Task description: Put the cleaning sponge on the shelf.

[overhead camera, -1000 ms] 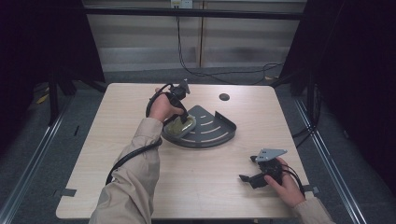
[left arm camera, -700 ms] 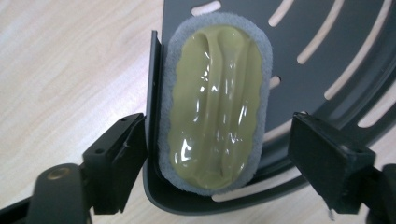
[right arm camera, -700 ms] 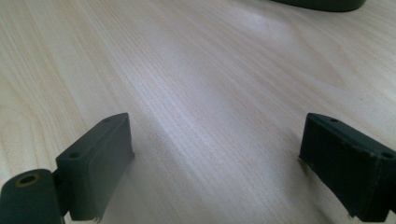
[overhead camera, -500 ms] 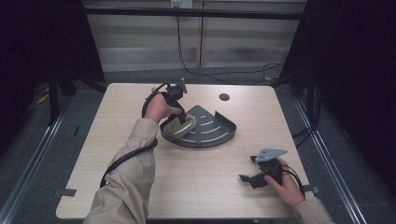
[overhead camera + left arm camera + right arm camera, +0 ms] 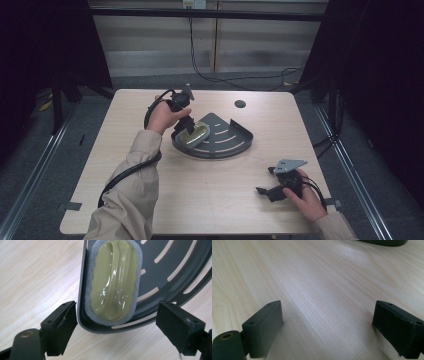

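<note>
A dark grey quarter-round slotted tray lies on the middle of the wooden table. An olive-green moulded pad on a grey foam base rests in its left corner, seen from above in the left gripper view on the tray. My left gripper hangs just above that pad, pointing down. Its jaws have just been opening and stand wide, touching nothing. My right gripper rests low over bare wood at the front right, open and empty.
A small black round disc sits on the table behind the tray. A black cable runs down the back wall to the floor. Dark curtains flank both sides. Bare tabletop spreads between the tray and the front edge.
My left hand has drawn a little up and to the left, away from the pad, which stays lying in the tray. The right hand has kept still.
</note>
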A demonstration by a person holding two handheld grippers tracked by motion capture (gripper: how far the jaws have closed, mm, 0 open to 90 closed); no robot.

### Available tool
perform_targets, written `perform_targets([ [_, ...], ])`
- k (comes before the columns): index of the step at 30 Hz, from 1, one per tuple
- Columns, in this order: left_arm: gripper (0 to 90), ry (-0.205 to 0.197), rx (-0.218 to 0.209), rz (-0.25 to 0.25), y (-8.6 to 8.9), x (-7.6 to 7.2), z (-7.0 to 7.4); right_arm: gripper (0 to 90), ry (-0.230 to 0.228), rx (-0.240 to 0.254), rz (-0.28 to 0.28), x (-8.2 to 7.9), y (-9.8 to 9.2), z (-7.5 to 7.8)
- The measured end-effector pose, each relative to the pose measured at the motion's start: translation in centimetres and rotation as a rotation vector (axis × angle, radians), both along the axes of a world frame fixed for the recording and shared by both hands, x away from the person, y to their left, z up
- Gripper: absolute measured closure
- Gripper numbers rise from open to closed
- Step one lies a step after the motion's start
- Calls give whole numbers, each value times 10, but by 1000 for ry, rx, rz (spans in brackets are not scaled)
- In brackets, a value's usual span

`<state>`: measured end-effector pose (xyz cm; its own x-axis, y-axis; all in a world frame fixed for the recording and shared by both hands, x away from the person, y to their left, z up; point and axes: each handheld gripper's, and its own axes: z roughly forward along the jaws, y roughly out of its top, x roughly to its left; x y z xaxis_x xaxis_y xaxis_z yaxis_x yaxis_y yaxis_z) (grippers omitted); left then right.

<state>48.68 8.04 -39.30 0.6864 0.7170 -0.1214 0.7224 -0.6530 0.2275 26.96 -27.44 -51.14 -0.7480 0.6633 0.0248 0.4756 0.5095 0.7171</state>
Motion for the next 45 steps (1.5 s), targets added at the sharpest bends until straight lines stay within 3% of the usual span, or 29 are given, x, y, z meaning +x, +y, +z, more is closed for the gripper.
perform_targets([
  [15,168,-2,-22,6,23,-16,8,89,1,2,0,0,0,0],
  [45,176,-3,-66,-15,66,-59,-13,89,4,2,-3,0,0,0],
])
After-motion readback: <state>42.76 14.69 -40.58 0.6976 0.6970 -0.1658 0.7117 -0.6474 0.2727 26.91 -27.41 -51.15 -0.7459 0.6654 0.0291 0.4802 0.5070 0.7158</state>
